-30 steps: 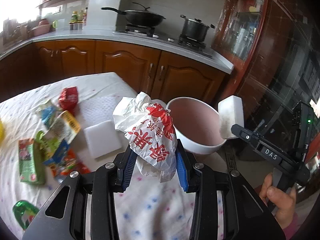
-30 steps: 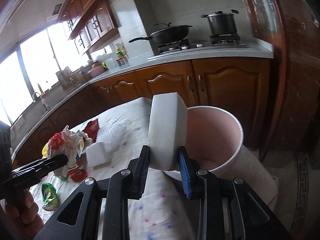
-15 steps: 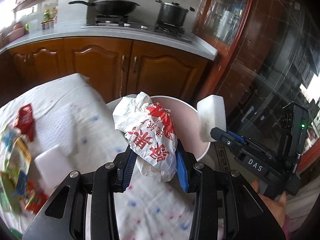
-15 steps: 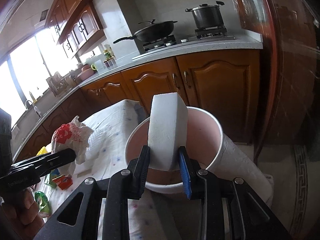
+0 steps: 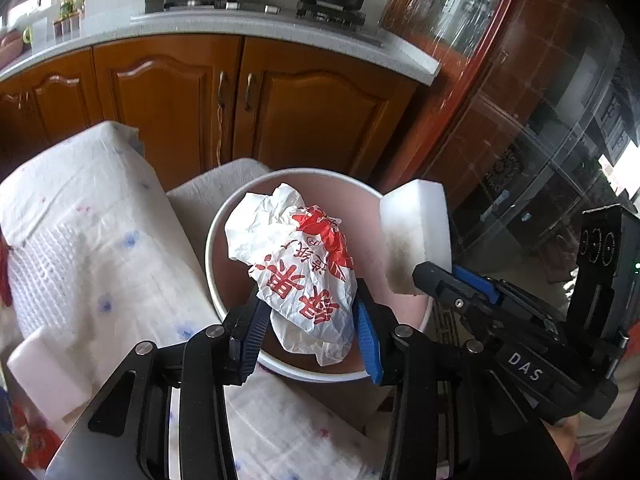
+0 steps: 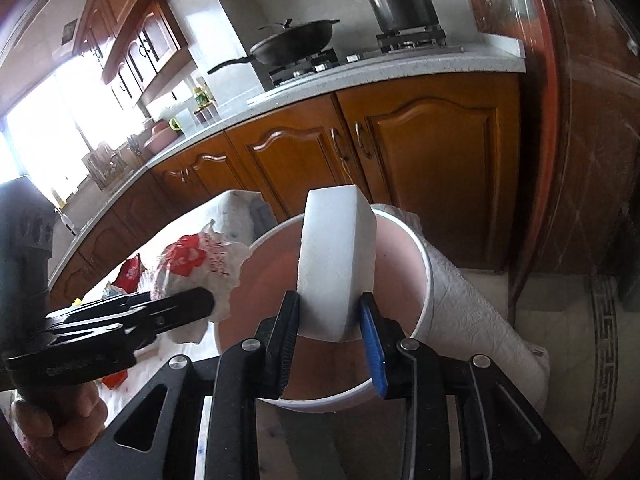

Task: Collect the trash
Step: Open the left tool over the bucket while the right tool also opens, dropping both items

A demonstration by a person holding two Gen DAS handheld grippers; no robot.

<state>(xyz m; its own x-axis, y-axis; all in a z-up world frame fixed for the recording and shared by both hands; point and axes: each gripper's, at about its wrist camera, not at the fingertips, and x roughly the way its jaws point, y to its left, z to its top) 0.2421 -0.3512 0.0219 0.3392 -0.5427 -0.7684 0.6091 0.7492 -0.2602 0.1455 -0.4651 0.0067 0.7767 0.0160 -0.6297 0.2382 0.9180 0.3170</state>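
Left wrist view: left gripper (image 5: 310, 322) over the round pink-lined bin (image 5: 218, 280), jaws opening with the crinkled white-and-red paper wrapper (image 5: 296, 268) between them, pads at its sides. Beside it, a white foam block (image 5: 416, 232) in the right gripper (image 5: 448, 280). White dotted tablecloth (image 5: 100, 240), wooden cabinets (image 5: 312, 120).

Right wrist view: right gripper (image 6: 330, 320) above the bin (image 6: 424, 280), jaws opening around the upright, matte foam block (image 6: 340, 264). Wok (image 6: 296, 40) and steel pot (image 6: 400, 4) on the stove.

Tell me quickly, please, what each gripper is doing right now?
Left gripper: jaws opening, crumpled paper wrapper between them, over the bin.
Right gripper: jaws opening, white foam block between them.
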